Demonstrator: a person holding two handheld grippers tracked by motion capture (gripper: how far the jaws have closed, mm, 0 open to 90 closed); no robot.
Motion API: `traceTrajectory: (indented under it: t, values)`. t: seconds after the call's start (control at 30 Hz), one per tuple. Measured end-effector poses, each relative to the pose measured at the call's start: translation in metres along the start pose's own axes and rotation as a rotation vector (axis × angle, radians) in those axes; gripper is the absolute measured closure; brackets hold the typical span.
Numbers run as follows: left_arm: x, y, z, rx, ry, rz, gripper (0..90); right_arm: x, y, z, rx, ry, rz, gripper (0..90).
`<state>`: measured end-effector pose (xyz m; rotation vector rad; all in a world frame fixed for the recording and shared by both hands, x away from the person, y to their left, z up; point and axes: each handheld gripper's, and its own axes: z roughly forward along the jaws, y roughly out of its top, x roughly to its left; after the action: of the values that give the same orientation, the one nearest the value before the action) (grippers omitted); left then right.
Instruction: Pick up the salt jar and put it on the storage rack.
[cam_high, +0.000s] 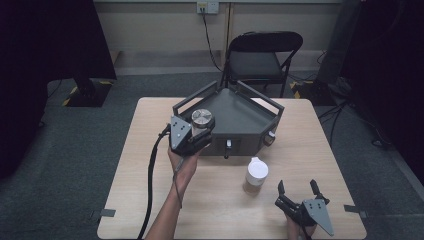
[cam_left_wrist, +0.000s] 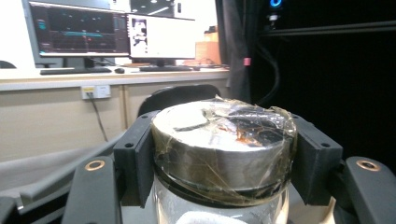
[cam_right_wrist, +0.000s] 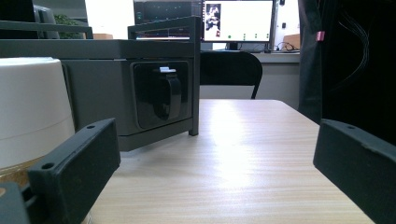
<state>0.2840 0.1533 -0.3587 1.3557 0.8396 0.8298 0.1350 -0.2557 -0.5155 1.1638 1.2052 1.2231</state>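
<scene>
Glass jar (cam_left_wrist: 219, 205), round steel lid (cam_left_wrist: 224, 144)

A folding chair (cam_high: 262, 57) stands behind the table (cam_high: 150, 165).

Left gripper (cam_high: 197, 134) sits right at the tray's (cam_high: 250, 122) near-left corner, jar (cam_high: 202, 120) clamped in its jaws, level with the rail there. The tray's raised rails fence its edges, so the way in is from above; its dark floor lies bare behind the jar. On the table (cam_high: 145, 165), the left side is open wood beside the forearm. Front centre, a white-lidded cup (cam_high: 256, 175) stands between the tray's front wall and the right gripper (cam_high: 299, 192). In the right gripper view, that cup crowds the left jaw, while the wood ahead runs bare to the far edge, right of the tray's latch (cam_right_wrist: 164, 95). A chair (cam_high: 262, 57) blocks the far side.
</scene>
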Motion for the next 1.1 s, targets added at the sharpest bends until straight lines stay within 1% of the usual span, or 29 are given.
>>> traceTrajectory:
  t: [0.07,0.17,0.2,0.23,0.27,0.4,0.43,0.47,0.57,0.67,0.7,0.73,0.8,0.97,1.1]
  values:
    - [-0.001,0.003,0.007,-0.001,0.014,0.002,34.7,0.000,0.000,0.000,0.000,0.000,0.000,0.0]
    - [-0.004,0.003,0.020,-0.013,0.063,-0.049,34.7,0.000,0.000,0.000,0.000,0.000,0.000,0.0]
    - [-0.005,0.003,0.023,-0.013,0.075,-0.053,34.7,0.000,0.000,0.000,0.000,0.000,0.000,0.0]
    - [-0.007,0.004,0.028,-0.007,0.096,-0.056,34.7,0.000,0.000,0.000,0.000,0.001,0.000,0.0]
    - [-0.008,0.004,0.031,-0.002,0.110,-0.048,34.7,0.000,0.000,0.000,0.000,0.002,0.000,0.0]
    - [-0.016,0.004,0.044,0.013,0.157,-0.037,34.7,-0.001,0.000,0.000,0.000,0.005,0.000,0.0]
    - [-0.017,0.004,0.047,0.020,0.157,-0.023,34.7,-0.001,0.000,0.000,0.000,0.005,0.000,0.0]
    - [-0.017,0.004,0.050,0.031,0.154,-0.018,34.7,-0.001,0.000,0.000,0.000,0.005,0.000,0.0]
    - [-0.018,0.001,0.057,0.047,0.163,-0.021,34.7,-0.001,0.000,0.000,0.000,0.005,-0.001,0.0]
    - [-0.021,-0.002,0.062,0.060,0.173,0.003,34.7,-0.001,0.000,0.000,-0.001,0.005,-0.001,0.0]
    - [-0.020,-0.003,0.063,0.064,0.172,-0.004,34.7,-0.001,0.000,0.000,-0.001,0.006,-0.001,0.0]
    - [-0.019,-0.006,0.063,0.055,0.172,-0.014,34.7,-0.001,0.000,0.000,-0.001,0.006,-0.001,0.0]
    - [-0.017,-0.006,0.065,0.057,0.172,-0.035,34.7,-0.001,0.000,0.000,-0.001,0.009,-0.001,0.0]
    - [-0.015,-0.008,0.068,0.060,0.172,-0.037,34.7,-0.001,0.000,0.000,-0.001,0.009,-0.001,0.0]
    - [-0.014,-0.010,0.073,0.075,0.180,-0.060,34.6,-0.002,0.000,0.000,-0.001,0.009,-0.001,0.0]
